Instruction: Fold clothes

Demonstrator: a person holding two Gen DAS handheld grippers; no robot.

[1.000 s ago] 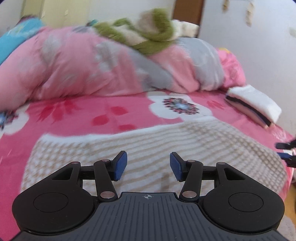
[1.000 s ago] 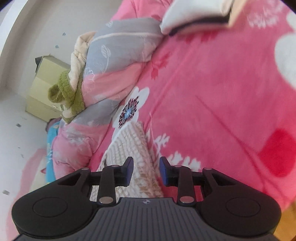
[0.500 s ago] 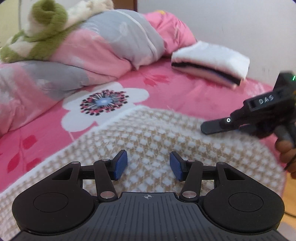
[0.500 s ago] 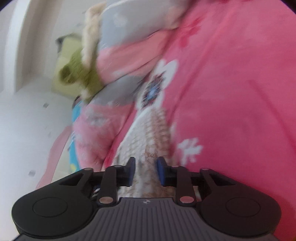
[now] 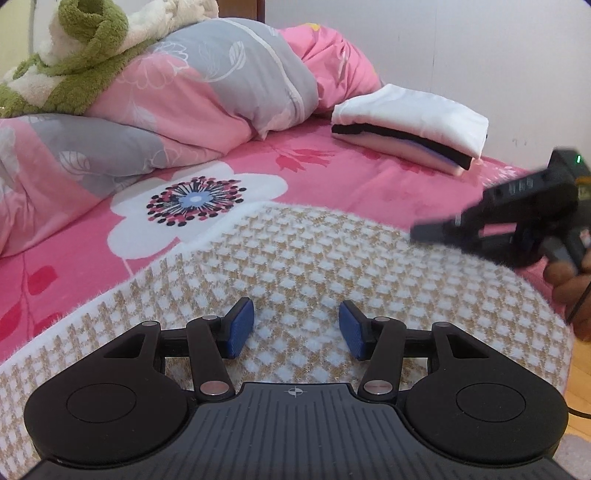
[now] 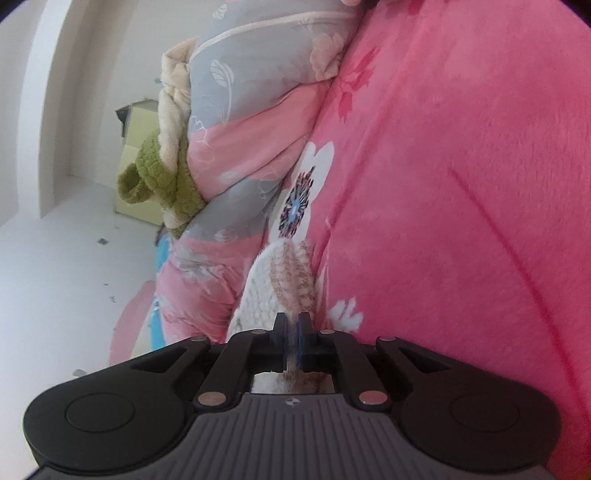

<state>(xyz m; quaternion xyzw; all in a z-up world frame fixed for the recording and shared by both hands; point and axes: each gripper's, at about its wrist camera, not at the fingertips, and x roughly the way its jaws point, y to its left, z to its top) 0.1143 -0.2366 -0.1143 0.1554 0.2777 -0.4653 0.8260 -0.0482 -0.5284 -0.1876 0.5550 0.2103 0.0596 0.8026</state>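
A beige-and-white checked garment (image 5: 314, 266) lies flat on the pink flowered bedsheet (image 5: 369, 181). My left gripper (image 5: 296, 330) hovers just above its near part, blue pads apart and nothing pinched between them. At the garment's right edge is my right gripper (image 5: 417, 232), blurred, with a person's hand (image 5: 569, 288) behind it. In the right wrist view the right gripper (image 6: 291, 332) is closing, and a fold of the checked garment (image 6: 291, 273) is squeezed between its pads.
A bunched pink and grey duvet (image 5: 184, 96) runs along the far side, with green and cream plush cloth (image 5: 85, 33) on top. A folded stack of white, black and pink clothes (image 5: 410, 125) sits at the back right by the wall. Wooden floor (image 5: 580, 398) shows past the bed's right edge.
The left gripper swung to the right over the garment, then held still. The right gripper came down to the garment's edge and its jaws closed on the cloth.
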